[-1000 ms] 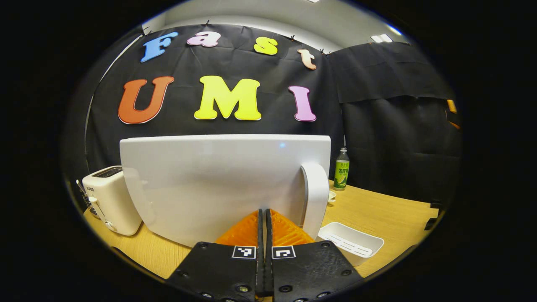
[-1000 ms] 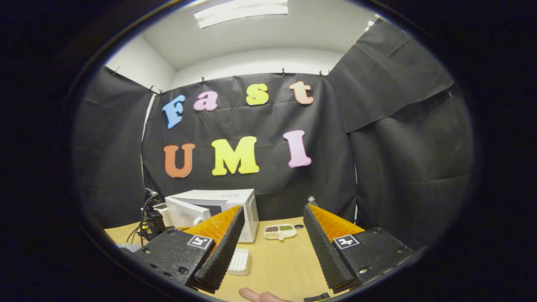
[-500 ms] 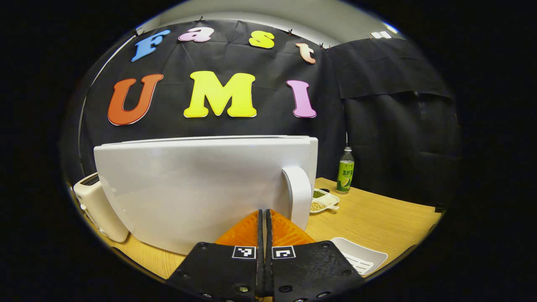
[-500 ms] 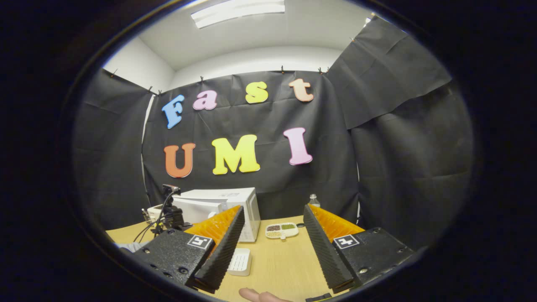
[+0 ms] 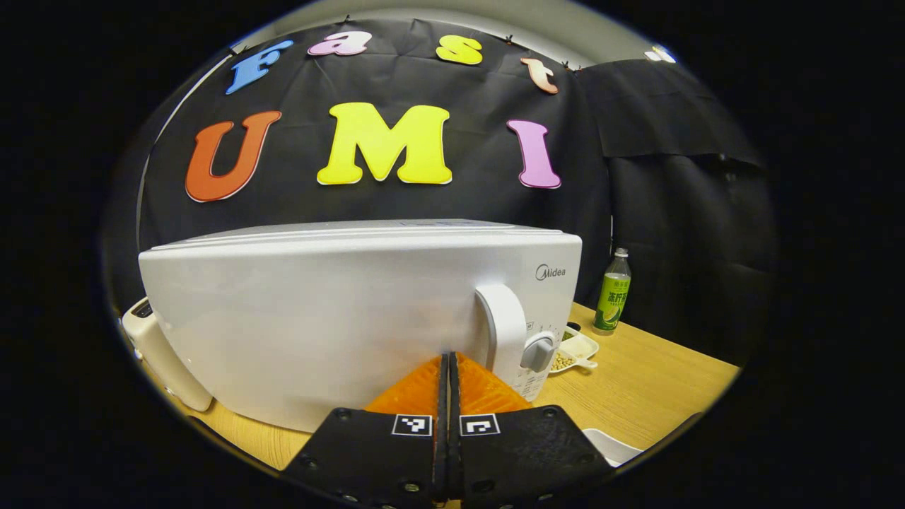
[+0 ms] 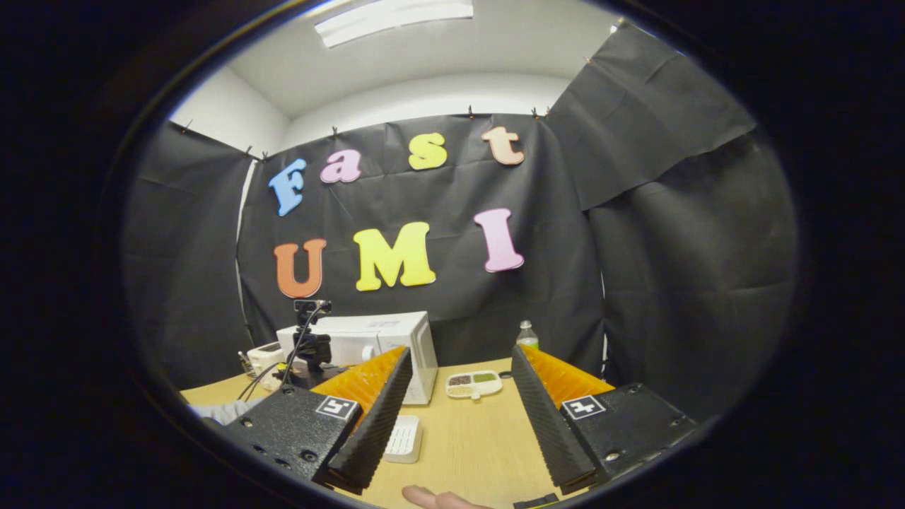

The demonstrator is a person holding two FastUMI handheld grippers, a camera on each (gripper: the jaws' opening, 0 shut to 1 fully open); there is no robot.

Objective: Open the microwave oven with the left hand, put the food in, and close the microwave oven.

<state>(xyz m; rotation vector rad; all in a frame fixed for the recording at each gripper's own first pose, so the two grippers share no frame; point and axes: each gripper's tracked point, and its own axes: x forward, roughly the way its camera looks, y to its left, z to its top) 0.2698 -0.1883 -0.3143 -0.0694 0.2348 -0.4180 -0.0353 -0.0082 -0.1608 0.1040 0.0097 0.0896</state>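
A white microwave oven (image 5: 318, 304) stands close in front in the left gripper view. Its door lies flush with the control panel, beside the knob (image 5: 539, 351). My left gripper (image 5: 447, 357) is shut with nothing between its fingers, and its tips rest against the door just left of the upright handle (image 5: 500, 325). No food item can be seen through the door. In the right gripper view the microwave (image 6: 406, 339) sits far back on the table, with the left gripper (image 6: 311, 346) in front of it. My right gripper (image 6: 461, 350) hangs open and empty above the table.
A white toaster (image 5: 152, 346) stands left of the microwave. Right of it lie a divided dish of beans (image 6: 472, 384) and a green bottle (image 5: 612, 291). A white slotted tray (image 6: 404, 438) lies on the wooden table (image 6: 474, 445). Fingers of a hand (image 6: 435, 499) show at the bottom.
The microwave door has swung from partly open to flush against the oven, with my shut left gripper moving along against it. The right gripper has barely moved.
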